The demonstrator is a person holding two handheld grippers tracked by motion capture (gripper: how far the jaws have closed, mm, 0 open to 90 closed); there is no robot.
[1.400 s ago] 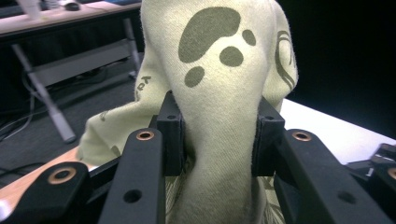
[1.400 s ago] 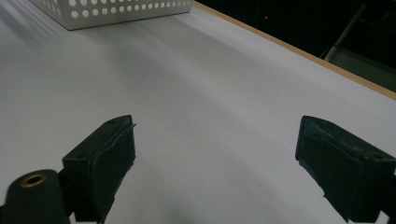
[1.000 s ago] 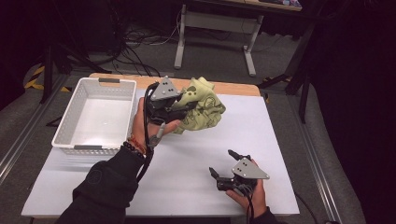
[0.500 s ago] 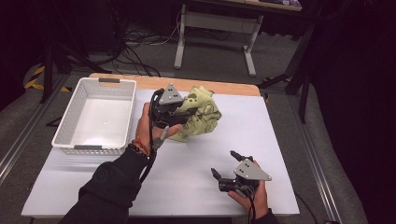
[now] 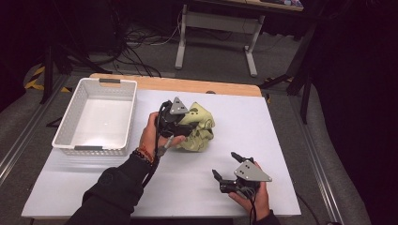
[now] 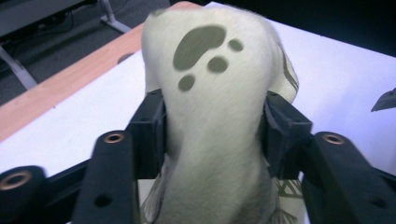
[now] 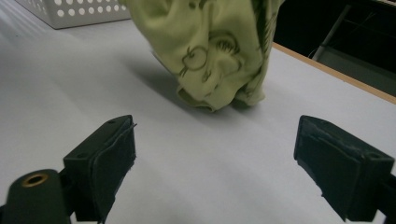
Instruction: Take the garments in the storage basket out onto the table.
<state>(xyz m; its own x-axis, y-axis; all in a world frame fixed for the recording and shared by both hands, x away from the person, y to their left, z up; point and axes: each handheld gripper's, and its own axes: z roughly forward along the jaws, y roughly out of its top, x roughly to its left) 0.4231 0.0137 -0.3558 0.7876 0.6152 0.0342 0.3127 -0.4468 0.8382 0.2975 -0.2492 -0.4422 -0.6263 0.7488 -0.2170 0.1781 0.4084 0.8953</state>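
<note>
Bare tabletop [image 5: 281, 140] lies toward 3 o'clock; the basket [image 5: 96, 117] sits at 9. Your left tongs [image 6: 212, 135] pinch the cloth [image 5: 199, 126]; your right tongs [image 7: 215, 154] gape wide, holding nothing.

In the left gripper view, the pale green garment [image 6: 212, 107] is hiding the table behind it, and the bottom edge is cutting off its lower folds. In the right gripper view, the top edge is cropping the garment and the white basket [image 7: 70, 11] beside it.
</note>
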